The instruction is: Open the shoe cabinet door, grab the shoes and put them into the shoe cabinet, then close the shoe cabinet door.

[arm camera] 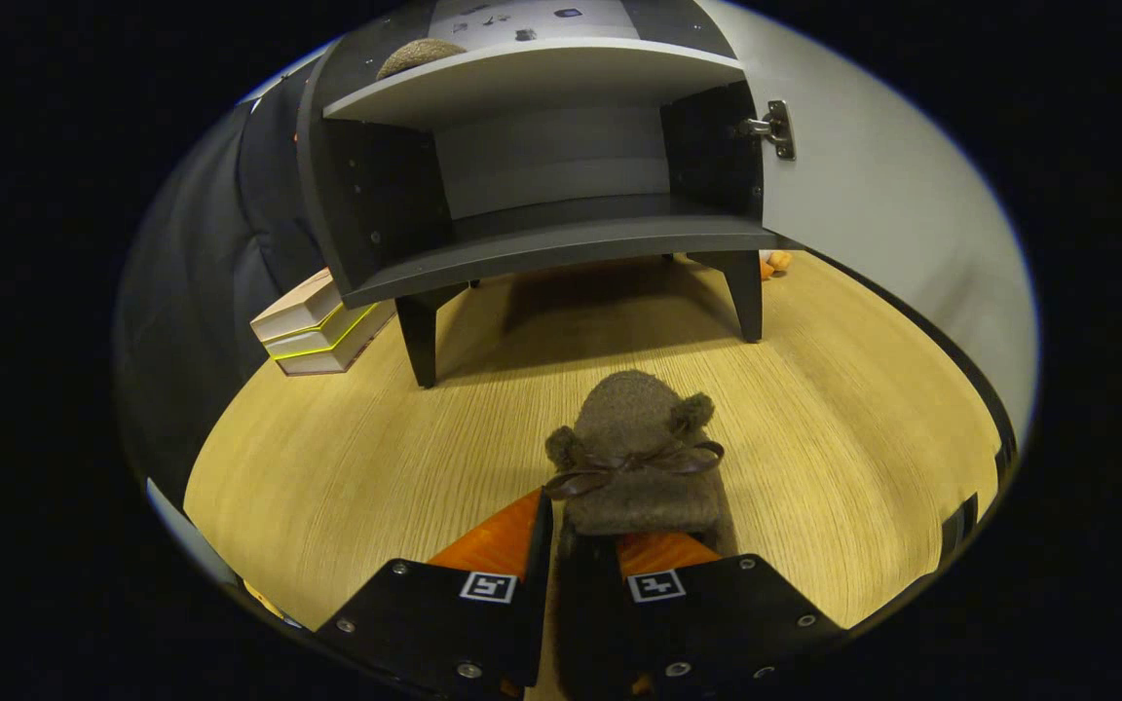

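The tongs [588, 545] are seen nearly together, clamped on the near edge of a brown fuzzy shoe [637, 458] — a ribbon bow is tied across it. The shoe is held over the wooden floor [327, 458]. Farther off, the shoe cabinet [542, 195] stands open, door [873, 195] swung right — books [313, 331] are stacked at its left.

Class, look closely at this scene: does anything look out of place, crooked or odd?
Nothing looks damaged or spilled. The gripper is shut on a brown slipper above the wooden floor. The cabinet door hangs open, its lower shelf bare. One oddity: another slipper sits on top.
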The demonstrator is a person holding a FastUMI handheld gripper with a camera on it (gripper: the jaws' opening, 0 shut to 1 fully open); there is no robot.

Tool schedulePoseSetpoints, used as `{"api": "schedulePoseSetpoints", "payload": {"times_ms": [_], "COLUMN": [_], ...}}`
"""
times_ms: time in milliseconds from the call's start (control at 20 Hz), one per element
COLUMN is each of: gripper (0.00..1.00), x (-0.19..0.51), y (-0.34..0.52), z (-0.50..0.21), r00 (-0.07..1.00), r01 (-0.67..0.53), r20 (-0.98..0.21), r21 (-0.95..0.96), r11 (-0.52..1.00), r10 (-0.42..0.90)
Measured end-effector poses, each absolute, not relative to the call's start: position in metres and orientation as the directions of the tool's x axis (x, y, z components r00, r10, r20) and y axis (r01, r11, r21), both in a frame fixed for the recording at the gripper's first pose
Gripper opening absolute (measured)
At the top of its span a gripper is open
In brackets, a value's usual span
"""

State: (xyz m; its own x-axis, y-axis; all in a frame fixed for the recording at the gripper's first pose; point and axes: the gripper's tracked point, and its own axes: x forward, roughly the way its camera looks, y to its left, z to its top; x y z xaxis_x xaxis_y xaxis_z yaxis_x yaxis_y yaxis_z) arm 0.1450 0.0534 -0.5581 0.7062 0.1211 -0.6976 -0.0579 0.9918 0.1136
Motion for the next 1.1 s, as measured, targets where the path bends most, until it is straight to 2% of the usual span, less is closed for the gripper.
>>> {"api": "schedulePoseSetpoints", "payload": {"times_ms": [350,550,750,1000,1100], "gripper": [0.08,0.06,0.06,0.06,0.06], "x": [0.154,0.153,0.157,0.165,0.170], "y": [0.053,0.050,0.044,0.050,0.051], "z": [-0.561,-0.527,-0.457,-0.356,-0.321], "r00": [0.683,0.688,0.732,0.799,0.826], "r01": [-0.040,-0.017,-0.019,-0.072,-0.060], "r20": [-0.723,-0.713,-0.667,-0.587,-0.554], "r21": [0.105,0.169,0.188,0.127,0.104], "r11": [0.994,0.985,0.982,0.989,0.993], "r10": [0.104,0.134,0.142,0.133,0.107]}}
